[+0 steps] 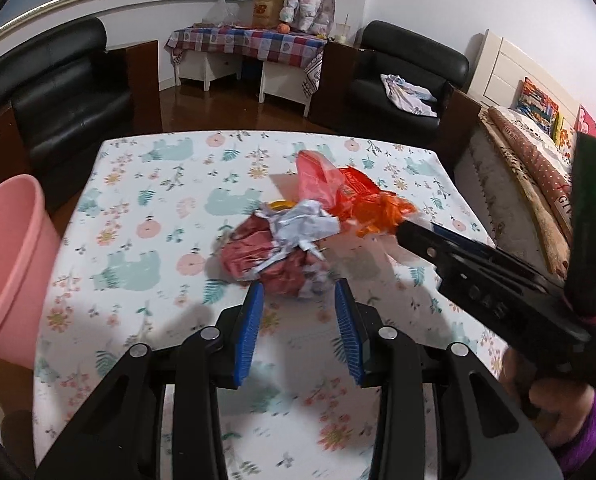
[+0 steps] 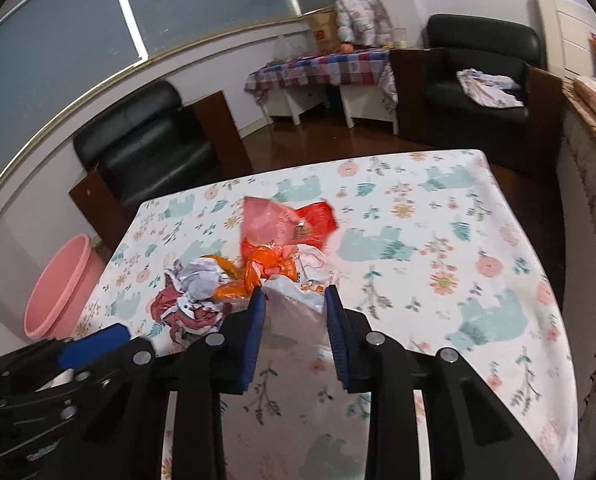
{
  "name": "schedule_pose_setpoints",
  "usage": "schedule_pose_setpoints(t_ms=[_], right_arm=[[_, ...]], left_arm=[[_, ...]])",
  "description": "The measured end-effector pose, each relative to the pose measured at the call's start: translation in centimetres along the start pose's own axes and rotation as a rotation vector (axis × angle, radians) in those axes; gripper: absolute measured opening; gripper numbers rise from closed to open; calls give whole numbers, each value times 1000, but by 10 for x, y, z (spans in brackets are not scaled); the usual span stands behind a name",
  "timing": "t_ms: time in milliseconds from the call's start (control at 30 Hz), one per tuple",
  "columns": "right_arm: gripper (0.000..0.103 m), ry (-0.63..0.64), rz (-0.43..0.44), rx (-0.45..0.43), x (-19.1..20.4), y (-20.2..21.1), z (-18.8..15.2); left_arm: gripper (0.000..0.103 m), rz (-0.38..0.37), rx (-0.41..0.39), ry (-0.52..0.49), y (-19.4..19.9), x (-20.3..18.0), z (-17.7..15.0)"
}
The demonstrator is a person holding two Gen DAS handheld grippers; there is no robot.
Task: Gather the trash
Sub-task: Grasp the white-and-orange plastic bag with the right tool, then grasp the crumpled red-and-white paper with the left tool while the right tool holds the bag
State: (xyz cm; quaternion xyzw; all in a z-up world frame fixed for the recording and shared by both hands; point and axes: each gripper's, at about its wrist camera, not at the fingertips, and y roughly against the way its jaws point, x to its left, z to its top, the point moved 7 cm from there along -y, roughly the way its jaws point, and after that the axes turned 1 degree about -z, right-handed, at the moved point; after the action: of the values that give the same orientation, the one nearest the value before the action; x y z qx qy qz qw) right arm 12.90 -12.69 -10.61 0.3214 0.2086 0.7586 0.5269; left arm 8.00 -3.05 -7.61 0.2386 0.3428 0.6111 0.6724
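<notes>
The trash pile (image 1: 285, 236) — crumpled red, white and orange wrappers — lies mid-table on the floral tablecloth (image 1: 145, 208). The left gripper (image 1: 300, 292) hovers spread at the pile's near edge; the right gripper (image 2: 295, 300) (also spread) straddles a white scrap (image 2: 298, 300). The pink bin (image 1: 9, 264) stands left of the pile.

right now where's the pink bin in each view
Left wrist view: the pink bin sits at the far left edge, beside the table's left side, level with the trash pile.
Right wrist view: the pink bin is at lower left, off the table's near left corner, just above the left claw.
Shared landmark: the crumpled red and white paper on the flowered tablecloth, right of the bin in both.
</notes>
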Motion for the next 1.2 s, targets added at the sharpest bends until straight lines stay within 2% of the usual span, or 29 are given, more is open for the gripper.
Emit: schedule_pose_setpoints(t_ms=[100,267,400,533,667,800,867,1000,1100,1200], right_arm=[[30,-34,-19,-13,-10,7,-2],[30,-38,-27,-6,-15,11,-7],[30,-30,-18,-5,-14,14,-9],[30,-34,9,23,-9,11,-13],[30,-23,27,36,-3,11,-16],[30,-16,37,47,1,11,-20],[30,-17,41,54,2,10,-22],[30,-17,44,59,2,10,-24],[30,-17,43,62,2,9,-25],[30,-22,45,70,2,8,-25]], left_arm=[[37,32,8,35,-13,-2,4],[37,133,28,83,-34,3,6],[37,160,57,109,-40,19,-1],[37,145,74,160,-39,41,-5],[37,178,63,178,-33,58,-5],[37,214,48,242,-23,79,-4],[37,194,30,254,-17,82,-2],[37,75,-9,253,-3,74,5],[37,14,-30,230,4,64,9],[37,18,-33,196,4,57,10]])
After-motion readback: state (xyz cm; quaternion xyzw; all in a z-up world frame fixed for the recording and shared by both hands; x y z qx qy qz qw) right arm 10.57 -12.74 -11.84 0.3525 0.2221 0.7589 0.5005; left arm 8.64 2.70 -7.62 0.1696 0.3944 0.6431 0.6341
